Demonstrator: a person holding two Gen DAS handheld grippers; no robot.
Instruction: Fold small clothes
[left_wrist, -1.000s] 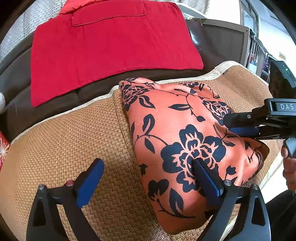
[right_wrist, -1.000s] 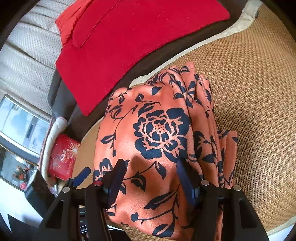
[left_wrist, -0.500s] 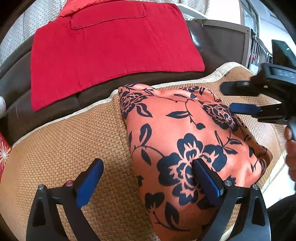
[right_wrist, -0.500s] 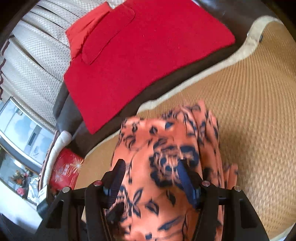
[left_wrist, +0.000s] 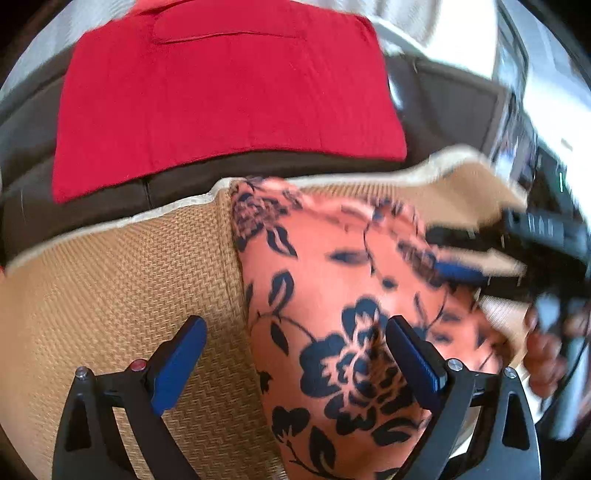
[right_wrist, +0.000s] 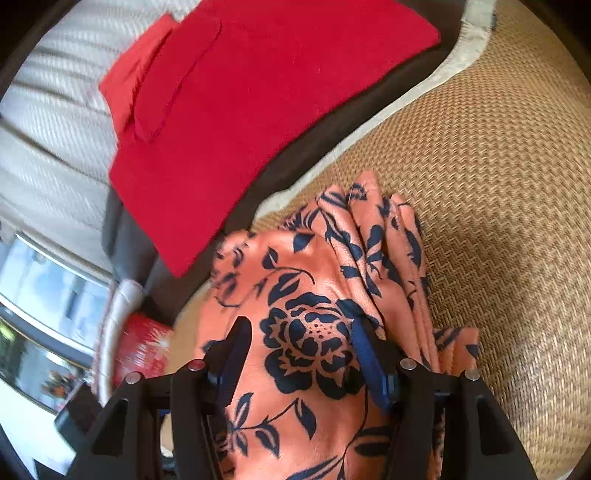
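Lay folded on the mat: an orange cloth with dark flowers, its stacked edges fanned toward the mat's far side in the right wrist view. Spread wide over it, the left gripper, one blue pad above bare mat, the other above the big flower print; whether that pad touched the cloth could not be told. Hovered low over the same cloth, the right gripper, jaws apart and straddling a flower, nothing pinched between them. Seen also in the left view, blurred, at the cloth's right edge. Draped behind on the dark sofa back, a red cover. Off to the left in the right view, a red box.
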